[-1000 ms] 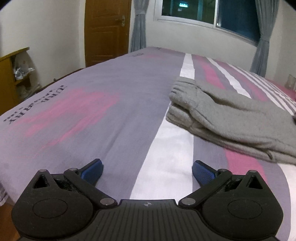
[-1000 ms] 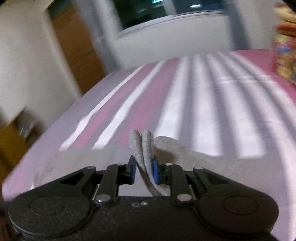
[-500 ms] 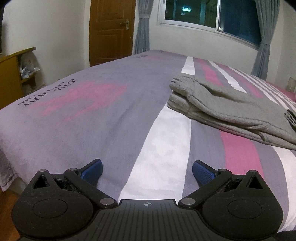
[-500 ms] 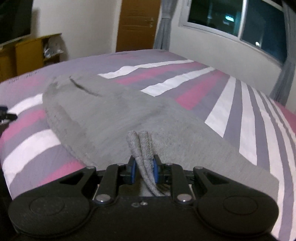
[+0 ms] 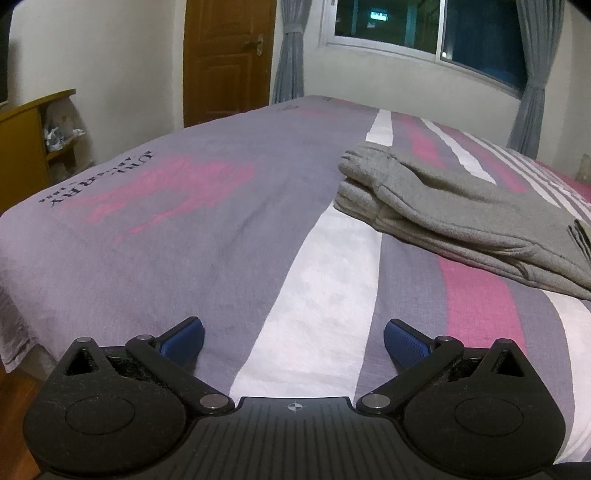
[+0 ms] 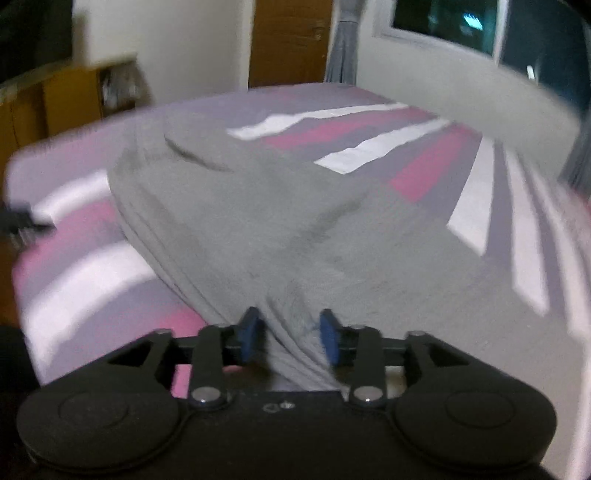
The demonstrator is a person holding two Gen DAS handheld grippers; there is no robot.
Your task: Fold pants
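Grey pants (image 5: 450, 214) lie folded in layers on the striped bed cover, right of centre in the left wrist view. My left gripper (image 5: 293, 338) is open above bare bed cover, short of the pants, nothing between its fingers. In the right wrist view the pants (image 6: 295, 229) spread across the bed straight ahead. My right gripper (image 6: 290, 334) hovers at their near end with its jaws opening. A ridge of grey cloth still lies between the blue pads (image 6: 328, 336), and the pads no longer press on it. This view is blurred.
The bed cover (image 5: 207, 229) has purple, white and pink stripes, with its left edge dropping off near a wooden cabinet (image 5: 26, 147). A brown door (image 5: 227, 59), curtains and a dark window (image 5: 436, 26) stand beyond the bed. The other gripper shows dimly at the left edge of the right wrist view.
My right gripper swung round with the pants' end, laid it down on the bed and parted its pads from the cloth. The left gripper drew back a little early on, then held still, open.
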